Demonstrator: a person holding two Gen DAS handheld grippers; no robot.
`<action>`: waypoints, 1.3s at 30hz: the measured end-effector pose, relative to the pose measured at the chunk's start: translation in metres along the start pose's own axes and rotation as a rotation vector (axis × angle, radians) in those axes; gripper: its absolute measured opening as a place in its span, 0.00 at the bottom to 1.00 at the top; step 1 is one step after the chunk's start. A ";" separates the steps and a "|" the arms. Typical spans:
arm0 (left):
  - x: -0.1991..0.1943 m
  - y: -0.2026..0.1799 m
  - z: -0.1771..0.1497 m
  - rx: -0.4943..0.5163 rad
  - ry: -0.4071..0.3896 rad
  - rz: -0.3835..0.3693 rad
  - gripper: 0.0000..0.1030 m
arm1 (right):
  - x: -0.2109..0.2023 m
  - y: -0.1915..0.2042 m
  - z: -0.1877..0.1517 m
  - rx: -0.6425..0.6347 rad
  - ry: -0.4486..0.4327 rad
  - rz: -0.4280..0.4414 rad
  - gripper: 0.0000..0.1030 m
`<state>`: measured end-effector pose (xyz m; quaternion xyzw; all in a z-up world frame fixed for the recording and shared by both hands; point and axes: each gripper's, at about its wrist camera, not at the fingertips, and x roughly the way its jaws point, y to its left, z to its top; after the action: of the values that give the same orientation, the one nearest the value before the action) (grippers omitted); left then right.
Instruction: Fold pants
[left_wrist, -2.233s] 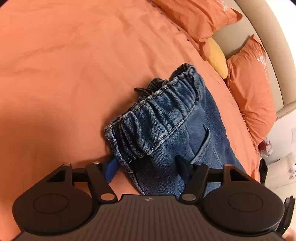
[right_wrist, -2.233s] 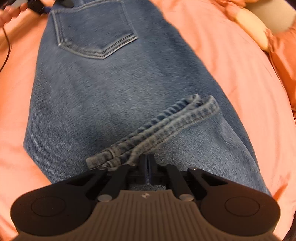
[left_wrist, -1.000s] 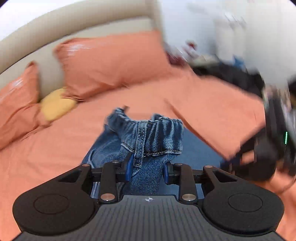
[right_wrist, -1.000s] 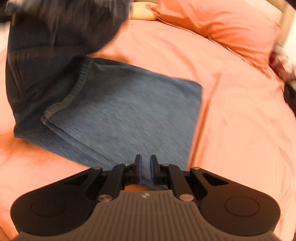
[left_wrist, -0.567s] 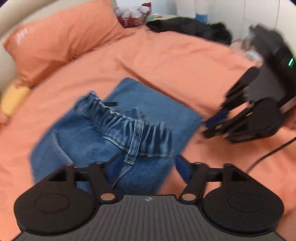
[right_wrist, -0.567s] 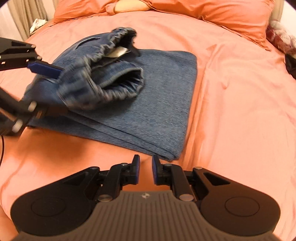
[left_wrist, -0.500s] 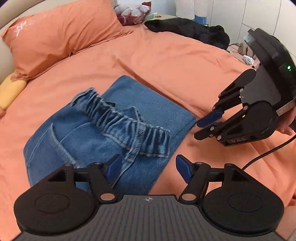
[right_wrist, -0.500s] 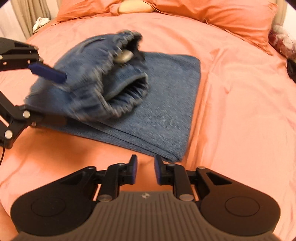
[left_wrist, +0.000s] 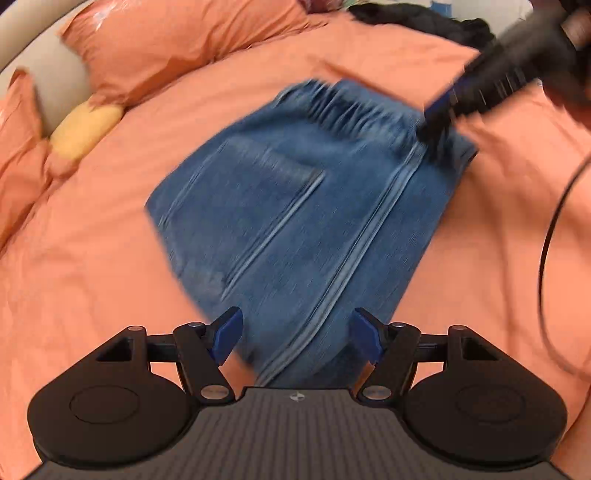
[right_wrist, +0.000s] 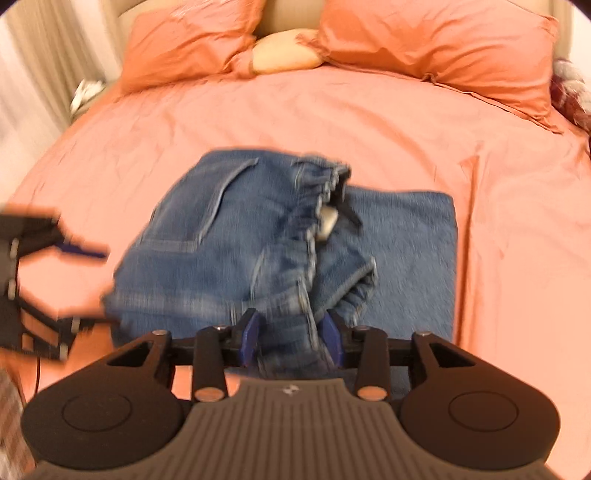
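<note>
pants: blue denim pants (left_wrist: 295, 206) lie folded on the bed (left_wrist: 92, 258), about the middle of the orange sheet; back pocket faces up; the gathered elastic waistband (right_wrist: 314, 221) is bunched and not flat; a lower folded layer (right_wrist: 406, 236) sticks out to the right in the right wrist view
left hand-held gripper: left hand-held gripper (left_wrist: 295, 334) has its jaws wide apart, over the near edge of the pants; the blue pads (left_wrist: 225, 334) stand clear of the denim and hold nothing
right hand-held gripper: right hand-held gripper (right_wrist: 291, 338) is at the waistband end; its jaws are opening, with denim between them; picture is blurred, so i cannot tell if the pads touch the cloth
bed: two orange pillows (right_wrist: 436, 48) and a yellow cushion (left_wrist: 85, 129) lie at the headboard, well apart from the pants
cable: a black cable (left_wrist: 550, 236) hangs at the right side of the left wrist view
</note>
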<state>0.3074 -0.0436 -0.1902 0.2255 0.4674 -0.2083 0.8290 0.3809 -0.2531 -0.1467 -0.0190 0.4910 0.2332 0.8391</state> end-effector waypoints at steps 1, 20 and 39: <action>0.004 0.003 -0.008 -0.006 0.010 0.004 0.77 | 0.006 0.000 0.005 0.022 -0.002 -0.011 0.43; 0.017 0.030 -0.051 -0.190 -0.007 -0.058 0.14 | -0.040 0.054 0.015 -0.061 -0.032 -0.131 0.02; -0.004 0.034 -0.049 -0.098 0.078 -0.034 0.03 | 0.026 -0.014 -0.061 0.221 0.106 -0.097 0.09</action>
<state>0.2907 0.0125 -0.2033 0.1847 0.5127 -0.1902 0.8166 0.3470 -0.2719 -0.2025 0.0374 0.5560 0.1357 0.8191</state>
